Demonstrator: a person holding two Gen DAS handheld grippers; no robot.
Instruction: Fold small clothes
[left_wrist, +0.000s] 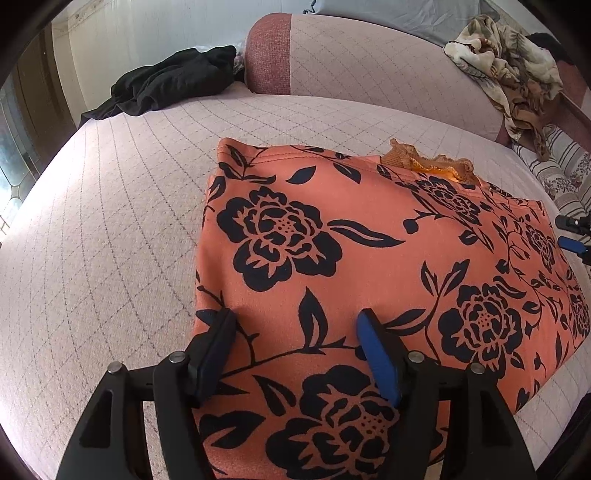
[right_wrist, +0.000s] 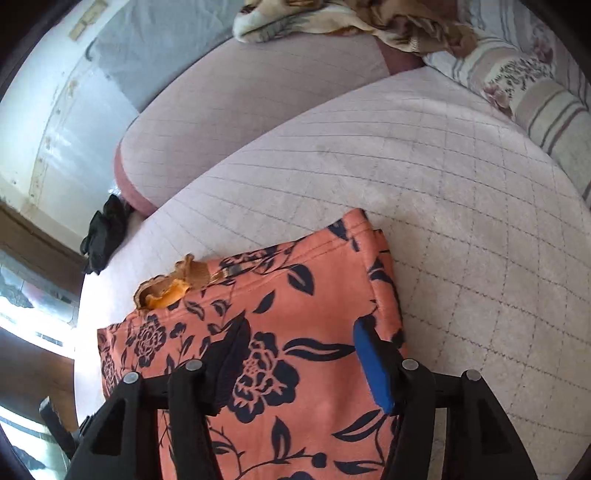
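Coral fabric with a black flower print, the folded garment (left_wrist: 332, 266), is seen in the left wrist view lying flat on the quilted bed (left_wrist: 110, 221), towards its near edge. The left hand-held gripper (left_wrist: 295, 332) stands over the garment's near left corner with its jaws spread; nothing is pinched between them. A frilled orange trim (left_wrist: 432, 162) shows at the far edge of the fold. A black garment (left_wrist: 173, 85) lies at the bed's far left corner, well apart.

In the right wrist view the same folded garment (right_wrist: 277, 314) is seen with its right edge doubled over. The right hand-held gripper (right_wrist: 299, 347) stands above that edge, jaws likewise spread and holding nothing.

The fold is judged set down and released. For the next fold, both near corners should be pinched through all layers and carried evenly, so that the trim is tucked inside and the edges stay aligned.
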